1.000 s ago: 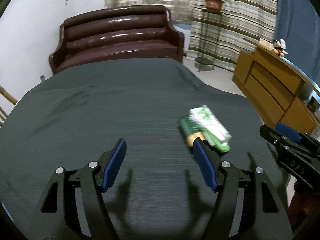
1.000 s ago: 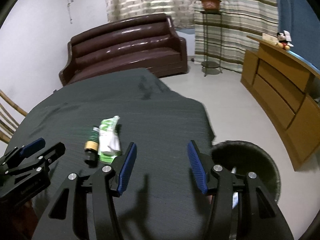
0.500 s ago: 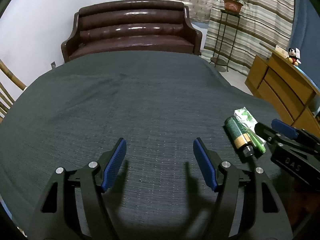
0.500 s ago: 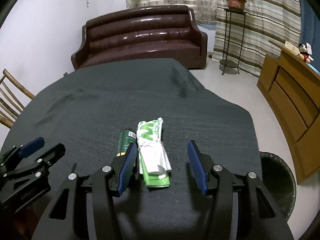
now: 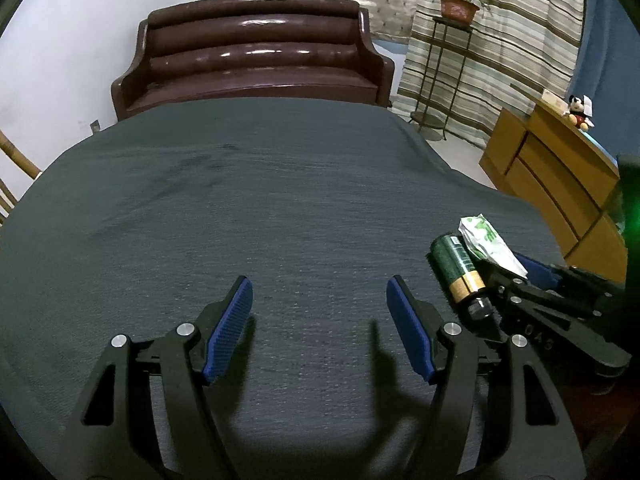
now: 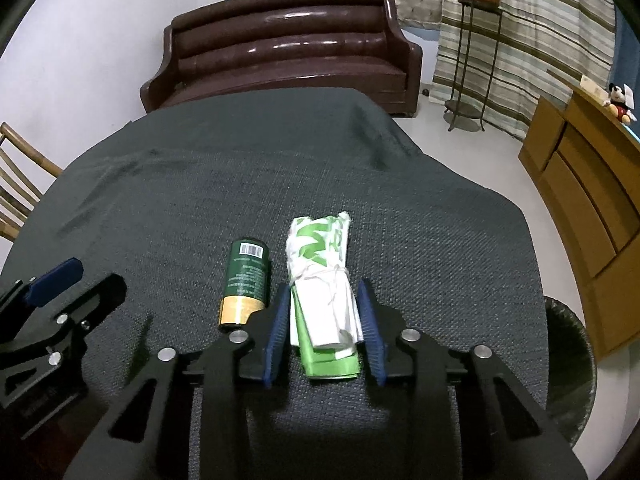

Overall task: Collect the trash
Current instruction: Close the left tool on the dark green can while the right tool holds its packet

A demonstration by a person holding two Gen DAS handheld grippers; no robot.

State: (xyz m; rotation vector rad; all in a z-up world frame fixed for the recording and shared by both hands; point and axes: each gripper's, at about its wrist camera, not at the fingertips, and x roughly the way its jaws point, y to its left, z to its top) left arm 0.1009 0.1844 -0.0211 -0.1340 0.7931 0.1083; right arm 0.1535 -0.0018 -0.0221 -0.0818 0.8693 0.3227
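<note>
Right gripper [image 6: 325,322] pinching tied wrapper bundle [image 6: 324,280], green can [image 6: 244,280] just beside; left gripper [image 5: 320,322] spread over dark cloth [image 5: 260,208].

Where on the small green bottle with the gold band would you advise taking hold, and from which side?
Grip the green bottle across its middle, coming from above. It lies on its side on the dark cloth, close beside the tied wrapper bundle that the right tongs already straddle. The open left tongs look better placed.
</note>
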